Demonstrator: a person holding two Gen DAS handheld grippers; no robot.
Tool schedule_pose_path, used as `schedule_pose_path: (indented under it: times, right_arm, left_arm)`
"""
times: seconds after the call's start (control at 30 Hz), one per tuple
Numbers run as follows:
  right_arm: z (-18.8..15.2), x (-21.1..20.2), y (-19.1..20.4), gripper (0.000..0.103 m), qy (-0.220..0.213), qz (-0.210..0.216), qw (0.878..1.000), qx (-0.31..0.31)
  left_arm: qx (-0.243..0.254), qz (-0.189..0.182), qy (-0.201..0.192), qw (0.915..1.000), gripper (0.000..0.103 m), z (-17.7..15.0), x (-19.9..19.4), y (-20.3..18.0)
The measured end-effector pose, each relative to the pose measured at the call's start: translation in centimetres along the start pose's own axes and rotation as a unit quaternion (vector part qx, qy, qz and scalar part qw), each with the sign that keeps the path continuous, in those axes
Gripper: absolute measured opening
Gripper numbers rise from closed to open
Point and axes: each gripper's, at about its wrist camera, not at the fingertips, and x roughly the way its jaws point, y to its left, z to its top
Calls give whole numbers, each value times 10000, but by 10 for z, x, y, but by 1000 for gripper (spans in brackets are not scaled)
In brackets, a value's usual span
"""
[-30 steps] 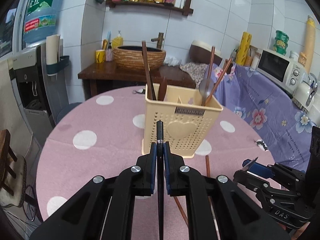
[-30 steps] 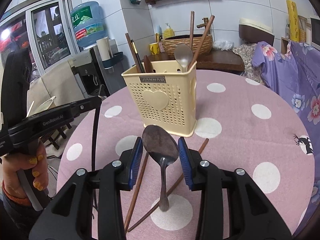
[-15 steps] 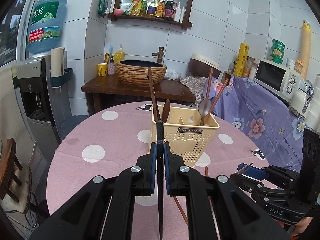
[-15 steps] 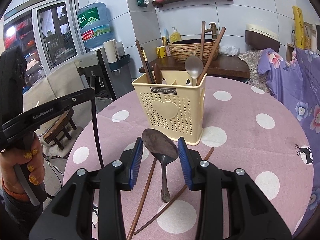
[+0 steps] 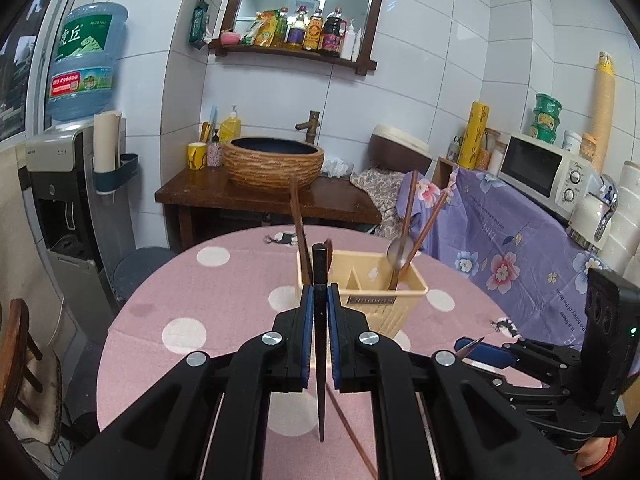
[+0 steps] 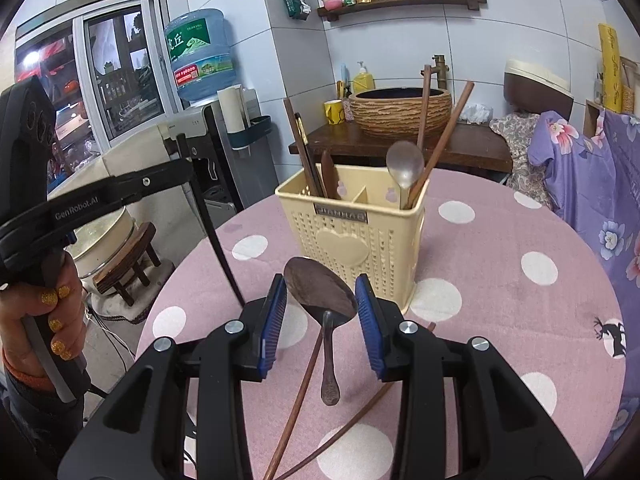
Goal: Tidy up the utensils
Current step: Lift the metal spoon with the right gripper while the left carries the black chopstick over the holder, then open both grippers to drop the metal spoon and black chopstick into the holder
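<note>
Two hand-held grippers: left [image 5: 320, 312] clamps chopstick [image 5: 320, 360], right [image 6: 321, 304] spoon [image 6: 322, 292].

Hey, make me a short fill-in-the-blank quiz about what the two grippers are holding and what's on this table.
1. The left gripper is shut on a black ____.
2. The right gripper holds a metal ____ by its bowl.
3. The cream holder stands on a pink cloth with white ____.
4. Two brown chopsticks lie on the ____, not in the holder.

Missing words: chopstick; spoon; dots; table
</note>
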Motion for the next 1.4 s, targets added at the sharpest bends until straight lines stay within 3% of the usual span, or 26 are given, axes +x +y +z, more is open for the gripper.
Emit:
schedule_pose_path:
  times: [0.3, 0.4, 0.53, 0.7, 0.9, 1.1, 1.3, 1.4]
  right_arm:
    - [95, -24, -8, 36, -731, -44, 9973, 66]
    - [130, -32, -11, 37, -1058, -198, 9941, 108]
    - [147, -23, -16, 37, -1196, -454, 9917, 104]
    - [129, 13, -24, 37, -1041, -679, 9922, 134]
    - [86, 50, -36, 37, -755, -807, 9936, 225]
    - [56, 64, -36, 37, -716, -1000, 9924, 76]
    - [40, 73, -35, 37, -736, -1131, 9908, -47]
    - [36, 70, -30, 48, -808, -1237, 9889, -138]
  left_arm:
    - [-43, -519, -518, 9973, 8, 96, -26, -16]
    - [-60, -305, -836, 9960, 8, 133, -29, -23]
    - [-42, -111, -932, 9956, 8, 150, -11, -28]
    - [19, 141, -813, 9966, 8, 128, 29, -28]
    - [-97, 216, -473, 9986, 8, 77, 68, -17]
    - [-147, 268, -172, 9994, 8, 38, 86, -9]
    - [-71, 384, -84, 9992, 8, 25, 91, -8]
    - [-38, 352, -49, 9994, 9, 22, 87, -9]
